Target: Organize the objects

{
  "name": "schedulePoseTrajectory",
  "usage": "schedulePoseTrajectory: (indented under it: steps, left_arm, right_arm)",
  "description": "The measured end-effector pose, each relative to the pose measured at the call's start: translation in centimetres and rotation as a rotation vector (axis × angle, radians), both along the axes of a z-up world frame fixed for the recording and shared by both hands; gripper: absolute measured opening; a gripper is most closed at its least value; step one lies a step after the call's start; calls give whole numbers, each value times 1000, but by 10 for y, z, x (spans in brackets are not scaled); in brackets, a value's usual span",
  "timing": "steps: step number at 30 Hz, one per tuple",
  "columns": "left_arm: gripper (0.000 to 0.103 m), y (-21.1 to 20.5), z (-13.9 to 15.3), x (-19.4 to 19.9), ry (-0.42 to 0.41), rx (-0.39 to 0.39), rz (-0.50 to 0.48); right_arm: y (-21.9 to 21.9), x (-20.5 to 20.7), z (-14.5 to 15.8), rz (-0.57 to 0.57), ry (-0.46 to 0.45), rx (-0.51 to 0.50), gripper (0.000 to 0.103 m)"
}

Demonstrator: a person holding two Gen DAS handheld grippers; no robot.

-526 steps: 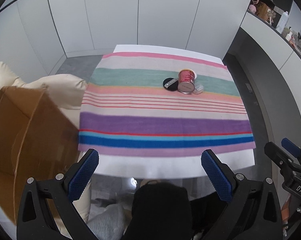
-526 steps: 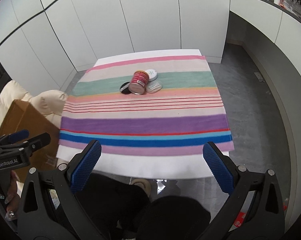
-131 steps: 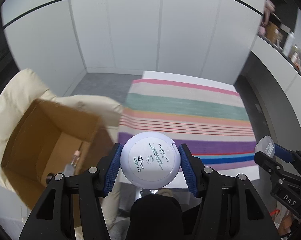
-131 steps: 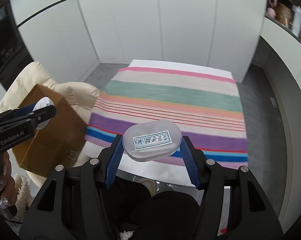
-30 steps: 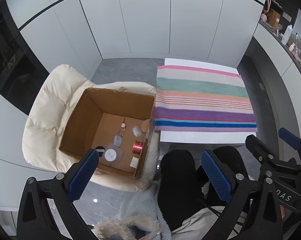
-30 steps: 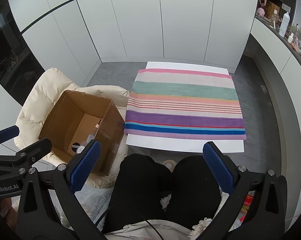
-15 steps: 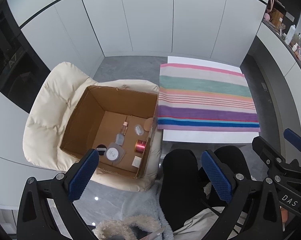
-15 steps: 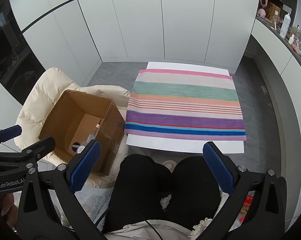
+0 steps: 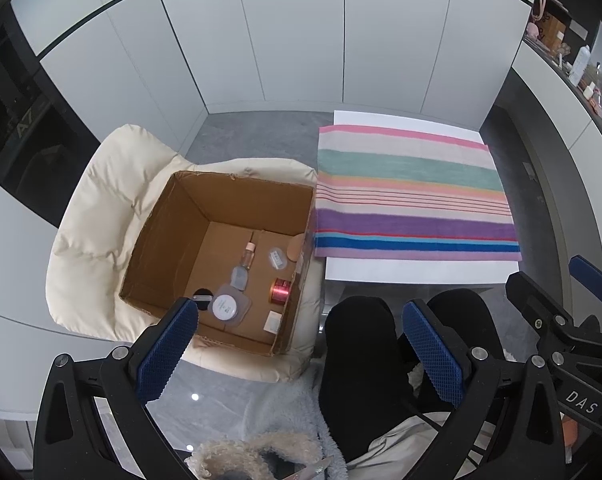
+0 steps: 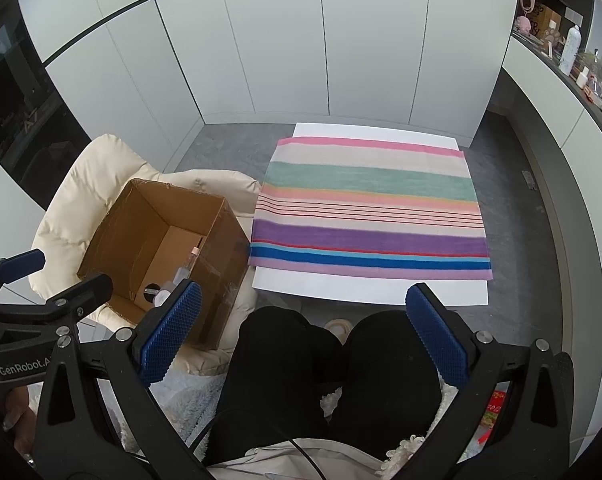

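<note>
Both cases have left the fingers and now lie in the cardboard box [image 9: 169, 216] on the cream chair [image 9: 97, 216]; left gripper [image 9: 301, 344] and right gripper [image 10: 299, 336] hang spread and empty above the person's lap.

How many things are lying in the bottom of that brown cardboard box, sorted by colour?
Left wrist view, inside the brown cardboard box:
Red shiny tin: 1
Black round compact: 1
Tan round disc: 1
Pink-capped slim bottle: 1
White or clear containers: 4
Total: 8
</note>
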State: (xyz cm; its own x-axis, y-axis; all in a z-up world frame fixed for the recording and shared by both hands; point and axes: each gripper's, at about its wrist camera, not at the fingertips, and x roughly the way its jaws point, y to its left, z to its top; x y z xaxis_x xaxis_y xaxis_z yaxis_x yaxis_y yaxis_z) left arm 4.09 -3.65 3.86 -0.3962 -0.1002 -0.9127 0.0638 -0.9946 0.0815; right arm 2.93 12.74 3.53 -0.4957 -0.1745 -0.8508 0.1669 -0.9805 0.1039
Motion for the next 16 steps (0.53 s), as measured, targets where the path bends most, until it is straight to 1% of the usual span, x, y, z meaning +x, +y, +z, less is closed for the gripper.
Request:
schedulePoseTrajectory:
  steps: [7, 16]
  left_arm:
    - [103, 0, 0, -1, 1, 4, -1]
    - [103, 8, -1, 0, 6, -11, -5]
  right_arm:
    - [1, 0, -1, 2, -1, 3, 103]
    - [3, 2, -2, 3, 0, 0, 103]
